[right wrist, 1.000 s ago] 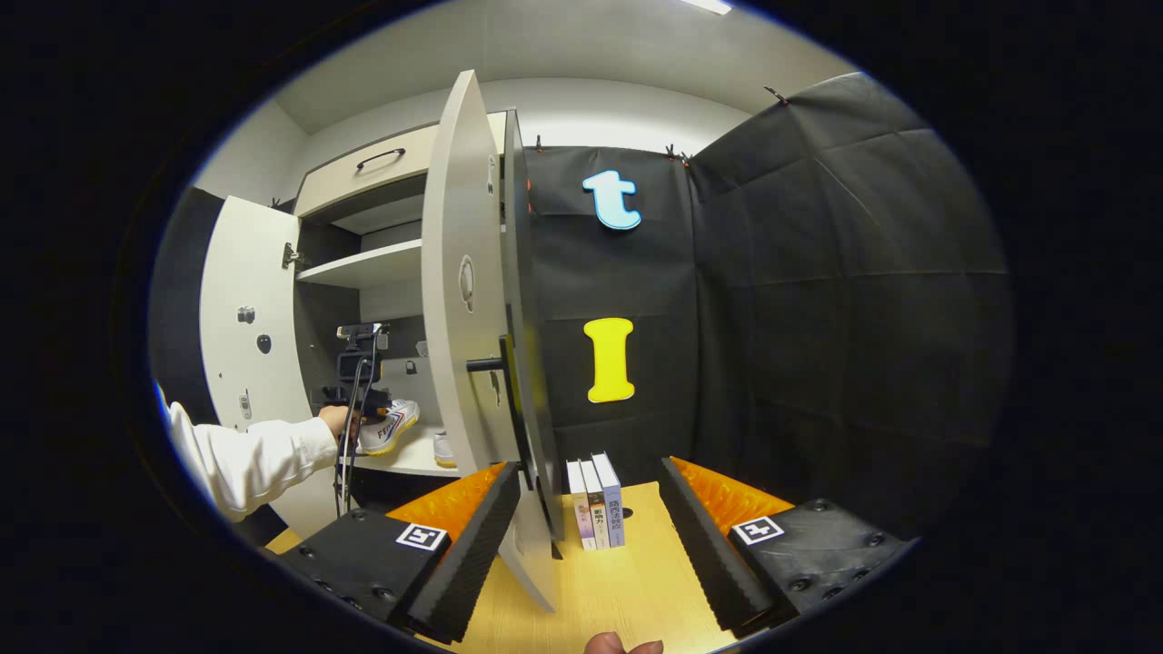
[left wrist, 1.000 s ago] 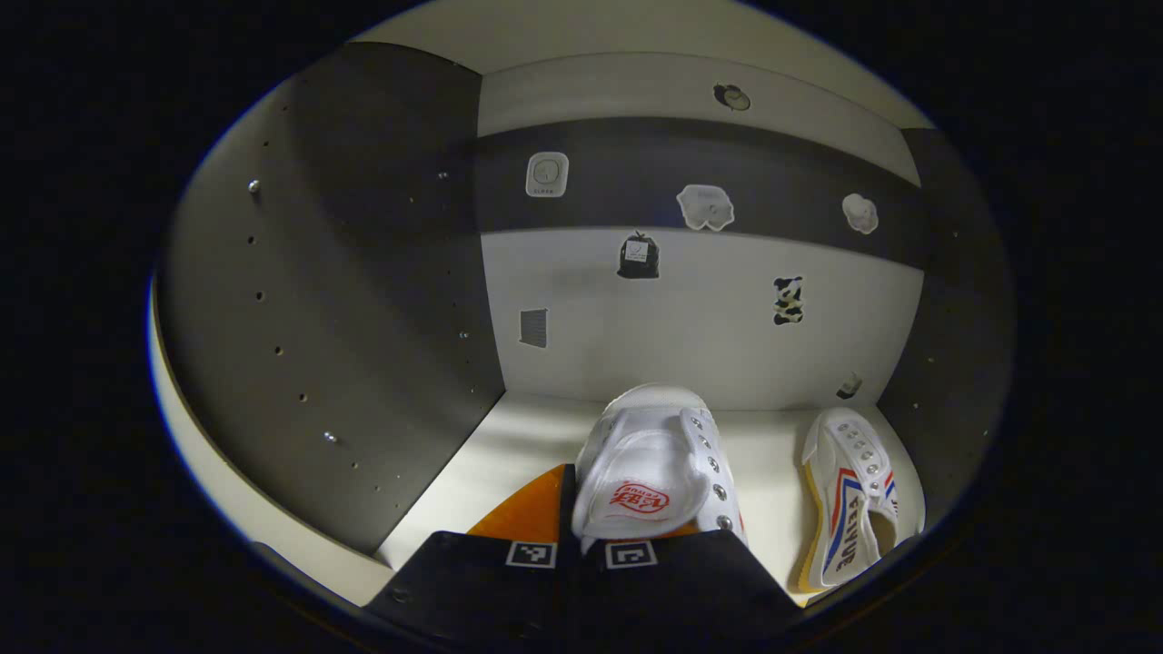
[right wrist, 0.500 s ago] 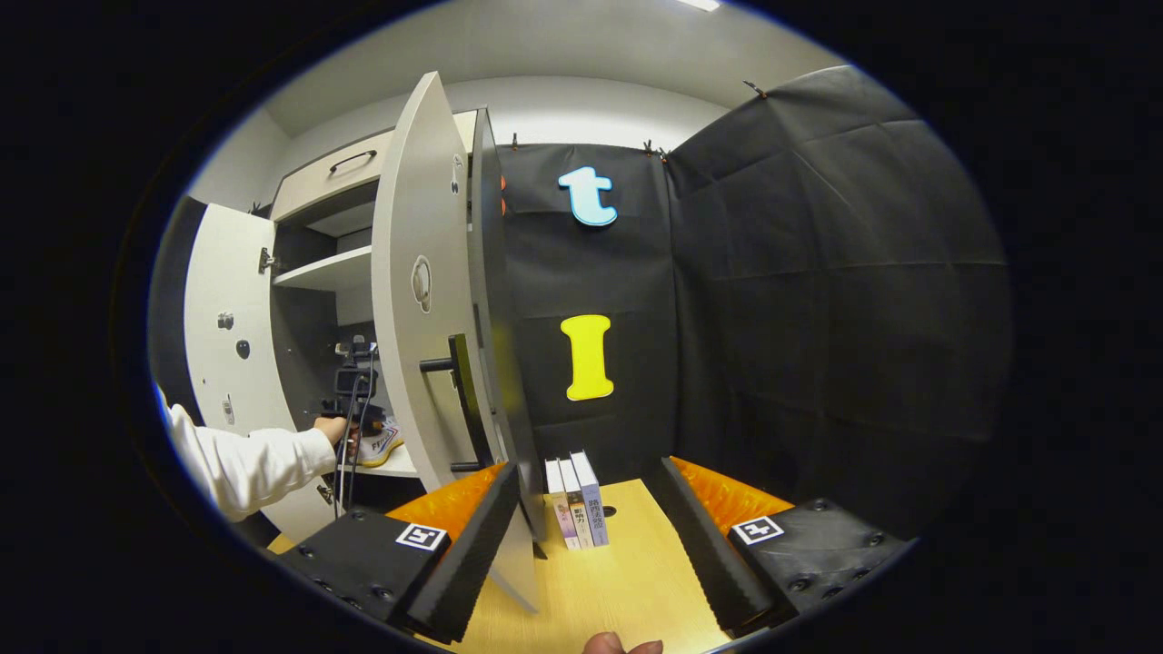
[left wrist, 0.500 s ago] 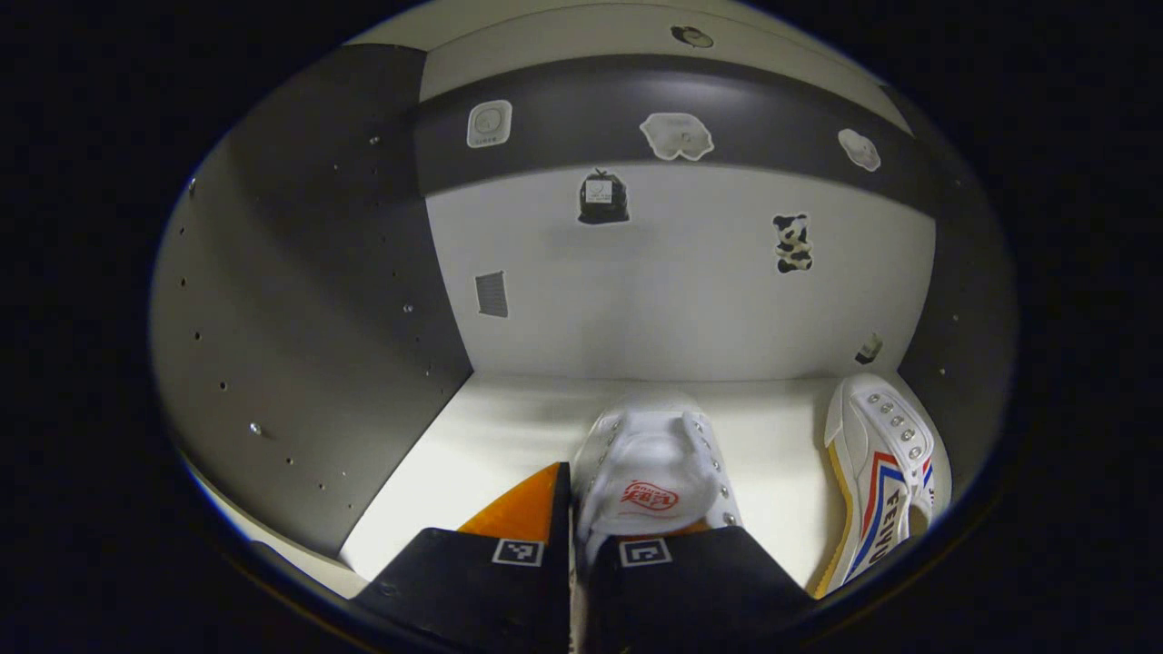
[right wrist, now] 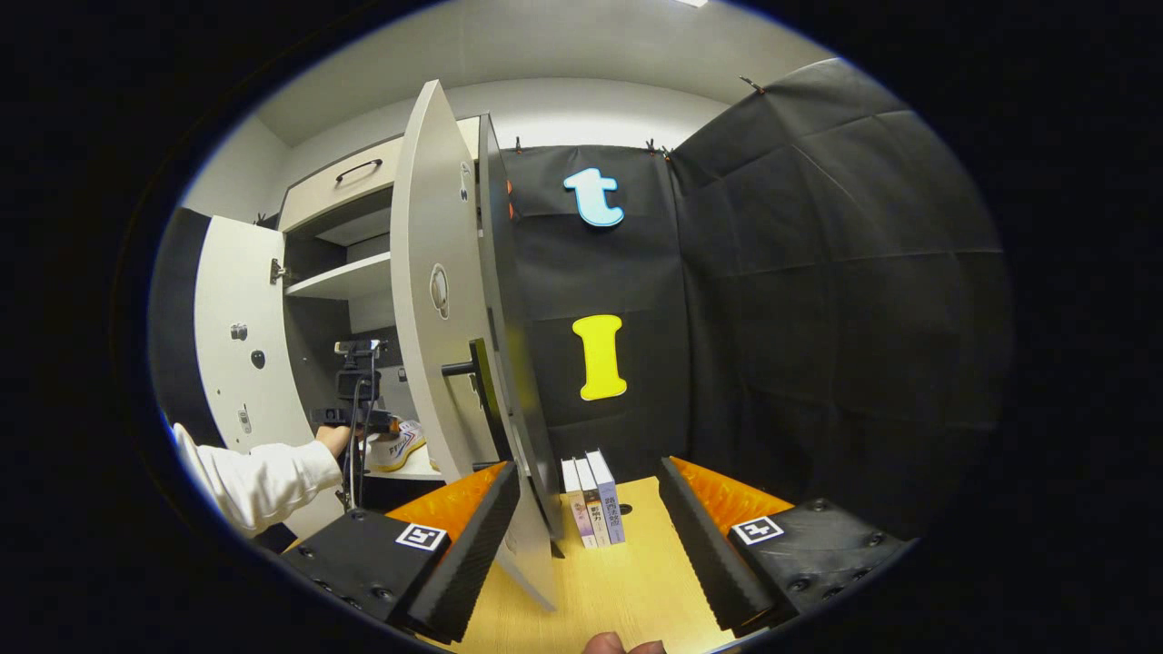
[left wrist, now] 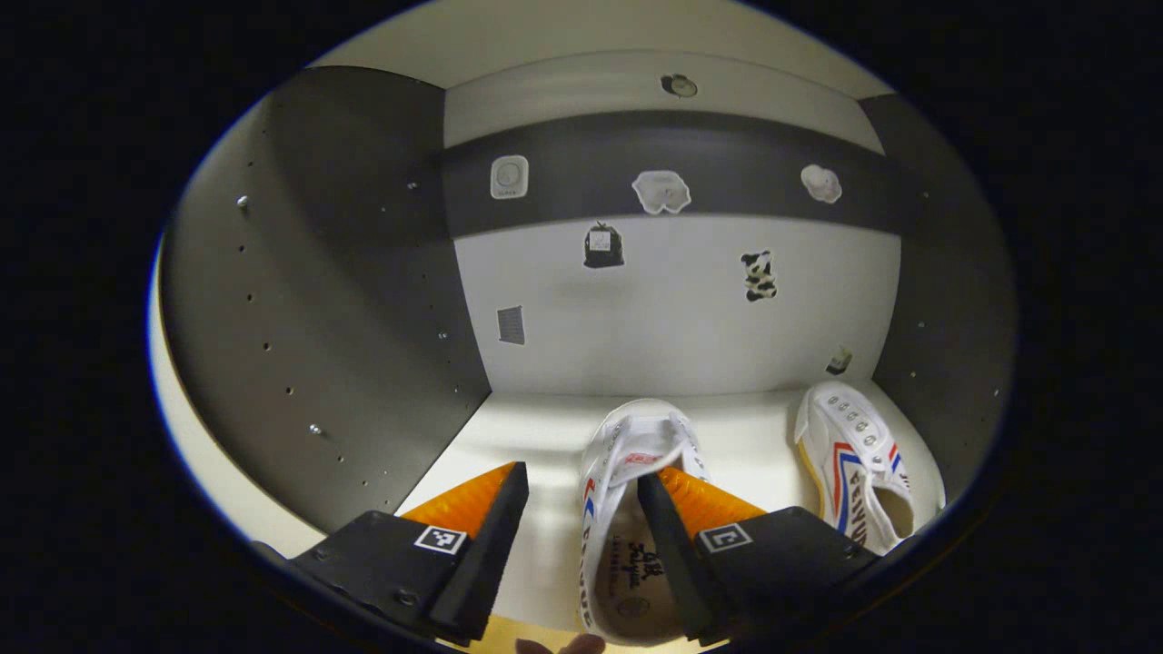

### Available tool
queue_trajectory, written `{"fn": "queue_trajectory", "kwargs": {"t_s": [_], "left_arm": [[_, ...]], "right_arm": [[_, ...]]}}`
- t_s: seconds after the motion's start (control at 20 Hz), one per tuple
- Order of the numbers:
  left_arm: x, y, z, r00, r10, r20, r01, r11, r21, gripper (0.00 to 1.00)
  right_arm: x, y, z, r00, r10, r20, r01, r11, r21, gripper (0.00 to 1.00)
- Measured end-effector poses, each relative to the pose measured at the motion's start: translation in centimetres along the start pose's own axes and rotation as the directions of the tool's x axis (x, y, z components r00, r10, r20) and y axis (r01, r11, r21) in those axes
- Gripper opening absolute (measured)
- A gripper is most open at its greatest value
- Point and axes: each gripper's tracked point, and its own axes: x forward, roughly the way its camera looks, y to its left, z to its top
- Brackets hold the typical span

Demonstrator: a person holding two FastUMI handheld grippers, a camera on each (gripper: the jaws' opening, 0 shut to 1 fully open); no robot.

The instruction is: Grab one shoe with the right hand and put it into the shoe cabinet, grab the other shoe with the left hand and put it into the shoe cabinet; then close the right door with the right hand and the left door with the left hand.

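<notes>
Half a second ago the left gripper (left wrist: pixel 577 509) was pinched on the white shoe (left wrist: pixel 636 509); now its fingers stand apart, one in bare air on the left of the shoe and the other over the shoe's opening, whether touching it I cannot tell. That shoe lies on the pale floor of the shoe cabinet (left wrist: pixel 509 436), toe toward the back wall, with the second shoe (left wrist: pixel 854 454) well to its right near the dark side wall, also toe inward. Small stickers (left wrist: pixel 661 191) dot the back panel. In the right gripper view, the right gripper (right wrist: pixel 589 527) hangs with its fingers apart over the wooden surface (right wrist: pixel 627 581), holding nothing. Just ahead of it stands the open right door (right wrist: pixel 445 309), seen nearly edge-on, with its dark handle (right wrist: pixel 459 368) sticking out. Three books (right wrist: pixel 595 500) stand upright on the surface beside the door's lower edge. Farther left, the left door (right wrist: pixel 241 336) is swung wide, and a person's white sleeve (right wrist: pixel 263 477) reaches into the cabinet with the other gripper (right wrist: pixel 354 413), a shoe just beyond it on the shelf.
</notes>
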Motion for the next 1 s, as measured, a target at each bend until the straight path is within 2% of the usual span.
{"fn": "queue_trajectory", "kwargs": {"t_s": [0.15,0.3,0.5,0.75,1.0], "left_arm": [[-3.7,0.3,1.8,0.995,-0.013,0.102,0.013,1.000,0.000,0.88],[-8.6,0.0,4.2,0.978,-0.049,0.203,0.051,0.999,-0.008,0.90],[-17.0,-0.8,6.3,0.939,-0.109,0.325,0.114,0.993,0.003,0.91],[-26.9,-1.7,5.4,0.902,-0.187,0.389,0.195,0.981,0.017,0.94],[-34.5,-1.7,2.7,0.898,-0.218,0.382,0.245,0.969,-0.024,0.95]], "right_arm": [[-0.2,0.1,-0.2,1.000,0.012,-0.016,-0.011,1.000,0.011,0.98],[-0.3,0.1,0.1,1.000,0.018,-0.015,-0.017,1.000,0.013,0.98],[0.3,0.7,0.3,0.999,0.039,-0.017,-0.038,0.999,0.005,0.98],[1.8,1.3,1.2,0.998,0.059,-0.014,-0.059,0.998,0.012,0.98],[3.3,0.8,2.2,0.999,0.051,0.004,-0.051,0.999,0.001,0.98]]}}
